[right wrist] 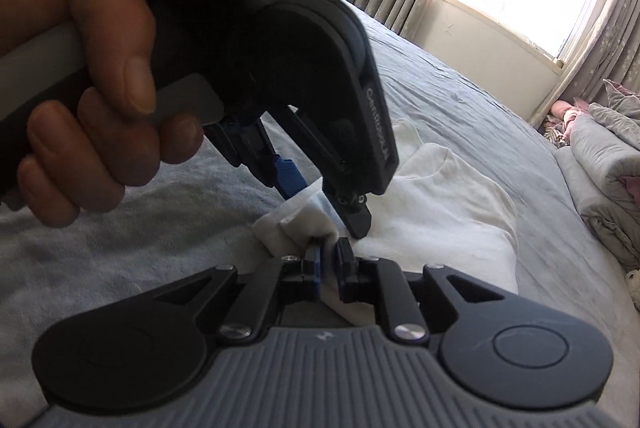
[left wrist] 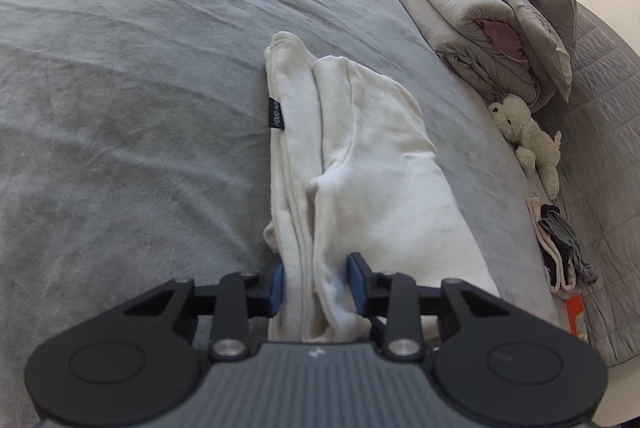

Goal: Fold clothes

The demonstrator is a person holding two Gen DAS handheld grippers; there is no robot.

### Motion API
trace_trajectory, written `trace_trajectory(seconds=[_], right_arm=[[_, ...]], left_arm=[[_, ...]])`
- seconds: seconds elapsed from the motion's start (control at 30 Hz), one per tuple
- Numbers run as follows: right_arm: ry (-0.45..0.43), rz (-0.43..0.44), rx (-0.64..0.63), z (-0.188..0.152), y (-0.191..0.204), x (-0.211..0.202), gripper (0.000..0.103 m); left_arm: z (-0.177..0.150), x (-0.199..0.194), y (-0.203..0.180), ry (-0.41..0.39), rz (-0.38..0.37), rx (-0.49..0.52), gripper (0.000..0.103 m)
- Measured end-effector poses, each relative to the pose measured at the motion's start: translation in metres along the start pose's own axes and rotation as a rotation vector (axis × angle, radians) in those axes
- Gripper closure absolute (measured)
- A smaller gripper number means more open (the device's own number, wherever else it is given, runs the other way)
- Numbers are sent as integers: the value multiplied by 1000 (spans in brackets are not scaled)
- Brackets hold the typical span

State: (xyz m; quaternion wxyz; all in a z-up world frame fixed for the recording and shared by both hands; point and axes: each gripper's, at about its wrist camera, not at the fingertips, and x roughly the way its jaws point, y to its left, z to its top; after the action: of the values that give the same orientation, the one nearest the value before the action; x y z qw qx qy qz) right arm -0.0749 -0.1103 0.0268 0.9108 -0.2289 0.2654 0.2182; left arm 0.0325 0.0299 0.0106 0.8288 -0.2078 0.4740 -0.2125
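Right now both claws are working at the near end of a white garment (left wrist: pixel 360 163) that is lying lengthwise on the grey bed (left wrist: pixel 120 107), closer to the side where the folded grey duvets (left wrist: pixel 480 15) are stacked than to the open stretch of cover. The left claw (left wrist: pixel 316 288) is standing partly apart with a thick bunch of the garment's near hem sitting between its blue pads (left wrist: pixel 277 288); whether those pads are actually pressing the cloth I cannot tell. The right claw (right wrist: pixel 329 260) is nearly together and is pinching a small tuck of the same hem just beside it, with a person's hand (right wrist: pixel 92 107) holding the left tool close overhead. To my eye, doing this step well is calling for both claws to be gripping the full thickness of the hem, set a little apart from each other, so that the near end is lifting evenly and travelling toward the far end without the layers sliding. The garment itself is looking soft and fleecy, already doubled along its length into a long strip, with seams running down it, a small dark label (left wrist: pixel 276 113) sticking out at its left edge, and some rumpling near the middle that is wanting smoothing.
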Motion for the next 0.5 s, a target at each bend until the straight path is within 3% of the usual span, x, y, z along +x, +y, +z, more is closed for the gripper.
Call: trace_trajectory(seconds=[0.03,0.07,0.13,0.3,0.4,0.5], right_arm=[[-8,21,60,1,-14,-6,74],[-26,28,154,1,-33,-16,55],[-48,11,326,-2,-68,-27,45],[48,-37,822,-39,-138,-16,44],[83,68,1072,-67,-152,-10,39],[106,146,1186,-75,-155,-4,35]], left_arm=[[0,0,1,0,0,0,75],[0,0,1,0,2,4,75],[-1,0,-1,-6,10,14,75],[-4,-2,-7,-24,31,39,76],[-6,-2,-11,-39,50,63,76],[-9,-4,-18,-57,78,98,77]])
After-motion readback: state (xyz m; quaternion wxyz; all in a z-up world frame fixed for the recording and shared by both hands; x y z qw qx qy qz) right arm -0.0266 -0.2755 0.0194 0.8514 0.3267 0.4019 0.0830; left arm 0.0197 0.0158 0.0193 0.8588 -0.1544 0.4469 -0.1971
